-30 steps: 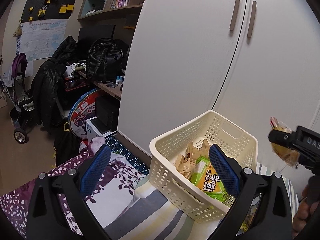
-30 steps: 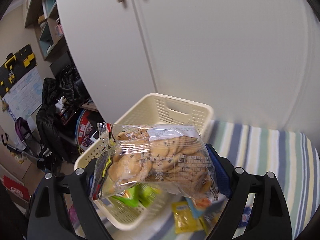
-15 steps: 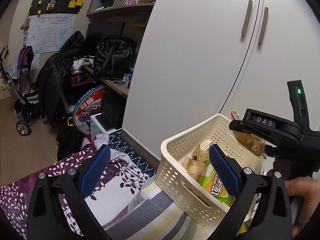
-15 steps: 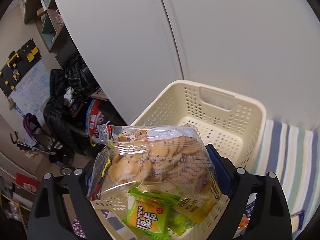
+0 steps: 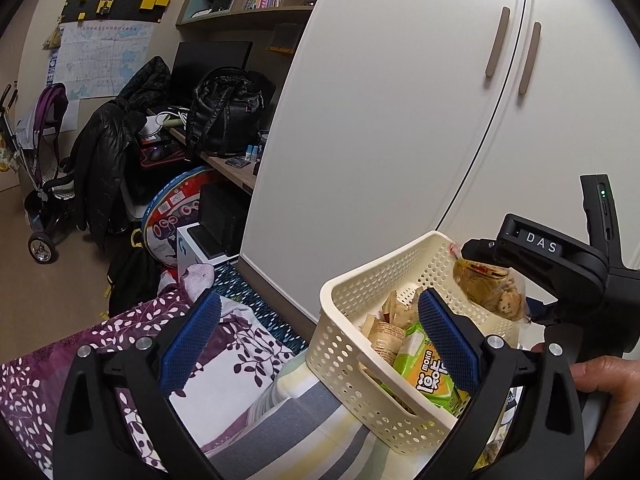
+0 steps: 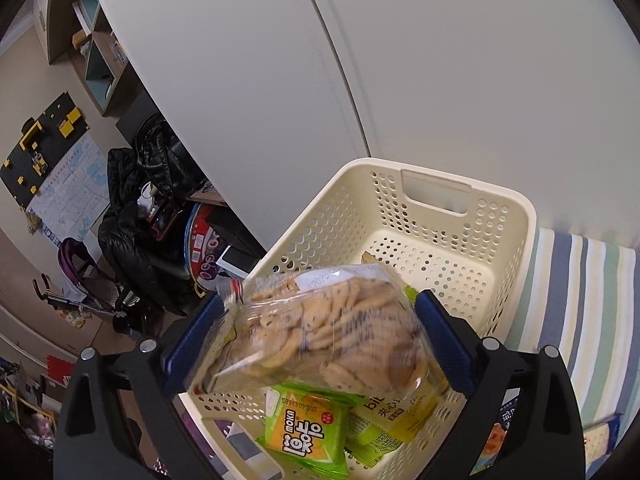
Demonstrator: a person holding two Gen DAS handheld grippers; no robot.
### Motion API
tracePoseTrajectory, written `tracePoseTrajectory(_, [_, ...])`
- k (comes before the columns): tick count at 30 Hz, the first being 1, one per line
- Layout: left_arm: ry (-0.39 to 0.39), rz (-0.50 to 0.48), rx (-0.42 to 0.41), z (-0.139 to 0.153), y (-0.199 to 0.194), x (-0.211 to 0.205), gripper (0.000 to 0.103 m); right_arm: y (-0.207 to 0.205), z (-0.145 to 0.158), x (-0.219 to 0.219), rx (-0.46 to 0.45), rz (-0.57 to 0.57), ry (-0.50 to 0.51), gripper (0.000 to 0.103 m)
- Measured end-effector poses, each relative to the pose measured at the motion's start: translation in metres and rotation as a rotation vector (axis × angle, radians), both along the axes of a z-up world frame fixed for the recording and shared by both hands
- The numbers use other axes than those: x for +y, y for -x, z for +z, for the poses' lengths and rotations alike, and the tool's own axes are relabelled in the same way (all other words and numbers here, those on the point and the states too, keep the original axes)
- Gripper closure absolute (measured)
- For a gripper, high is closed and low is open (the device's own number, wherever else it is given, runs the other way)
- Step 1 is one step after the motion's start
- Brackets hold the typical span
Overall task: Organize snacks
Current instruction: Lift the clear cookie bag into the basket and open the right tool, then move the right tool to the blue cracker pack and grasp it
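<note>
White wardrobe doors point(image 5: 400, 120) fill the background, with a cluttered desk and shelves off to the left. Below them lies a bed with a striped blanket point(image 6: 580, 280) and a purple leaf-print cover point(image 5: 120, 360). On the striped blanket sits a cream perforated basket point(image 6: 516, 216), its long axis running from the near side toward the wardrobe, a cut-out handle in its far end wall.

Above the basket's near half, the right gripper point(image 6: 320, 332) holds a clear bag of cookies point(image 6: 320, 328); its jaws are clamped on the bag's two ends. The bag lies roughly level, its long axis crosswise between the blue pads and across the basket's length, its crimped red-edged end pointing left. In the left wrist view the same bag point(image 5: 492, 292) hangs just over the basket's far rim, under the right gripper's black body, with a hand point(image 5: 608, 392) on the grip.

The left gripper point(image 5: 320, 344) hovers at the basket's near left side, jaws wide apart and holding nothing.

Inside the basket, under the bag, lie a green-and-orange snack packet point(image 6: 306, 428) and a yellow packet point(image 6: 396, 412). More small packets lie on the blanket to the right of the basket.
</note>
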State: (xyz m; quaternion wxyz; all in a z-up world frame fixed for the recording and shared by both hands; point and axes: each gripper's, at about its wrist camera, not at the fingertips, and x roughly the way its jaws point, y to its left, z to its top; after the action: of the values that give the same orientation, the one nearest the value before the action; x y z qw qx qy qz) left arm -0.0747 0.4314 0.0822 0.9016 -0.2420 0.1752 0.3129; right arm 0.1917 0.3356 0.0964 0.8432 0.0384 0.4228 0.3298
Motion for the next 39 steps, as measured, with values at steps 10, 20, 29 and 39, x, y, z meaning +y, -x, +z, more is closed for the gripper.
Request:
tracePoseTrajectory(10, [0.009,-0.006,-0.014,0.000,0.000,0.001,0.003,0.005,0.013,-0.007,-0.027,-0.002,-0.050,0.008])
tracePoseTrajectory(20, [0.001,-0.018,-0.016,-0.001,0.000,-0.003,0.003,0.014,0.012,-0.038,-0.043,-0.040,-0.054,0.008])
tracePoseTrajectory(29, [-0.012,-0.049,-0.048,0.005,0.002,-0.011,0.003,0.020,0.014,-0.100,-0.062,-0.134,-0.046,0.008])
tracePoseTrajectory(39, [-0.064,-0.102,-0.051,0.009,-0.002,-0.030,0.003,0.030,-0.020,-0.198,0.013,-0.291,-0.005,0.008])
